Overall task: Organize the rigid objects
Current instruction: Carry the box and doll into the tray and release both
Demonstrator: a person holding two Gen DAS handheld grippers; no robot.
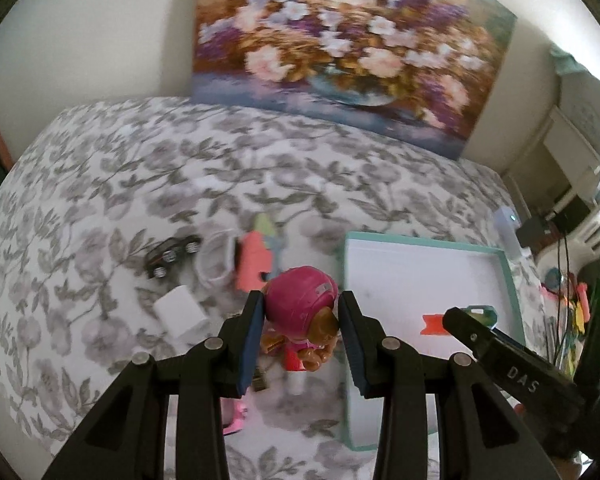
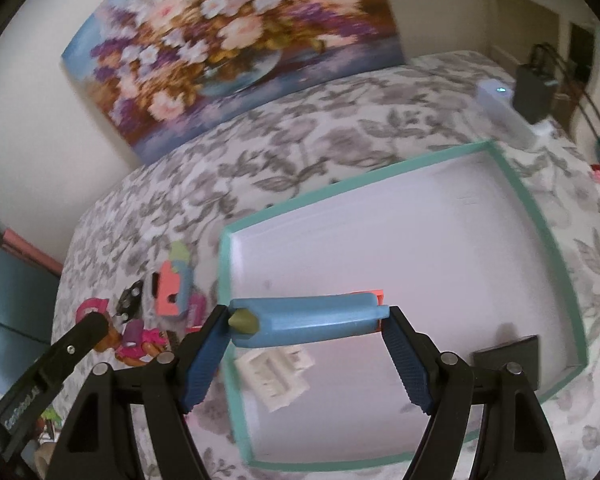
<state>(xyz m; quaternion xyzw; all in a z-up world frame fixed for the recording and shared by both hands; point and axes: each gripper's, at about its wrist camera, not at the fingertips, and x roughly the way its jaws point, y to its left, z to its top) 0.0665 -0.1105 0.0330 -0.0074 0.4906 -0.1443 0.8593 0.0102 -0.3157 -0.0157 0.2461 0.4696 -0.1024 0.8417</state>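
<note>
Both tongs loaded, heading for the tray.

The left gripper (image 1: 302,316), low centre of its view, pinches a pup figure (image 1: 300,300) by its pink helmet, above the bedspread (image 1: 140,168) just left of the tray (image 1: 512,292). The right gripper (image 2: 306,330) clamps a blue toy (image 2: 308,320) end to end above the tray's left part. Both look like light, hard plastic; the round helmet could slip, so a hold lower on the body seems safer.
</note>
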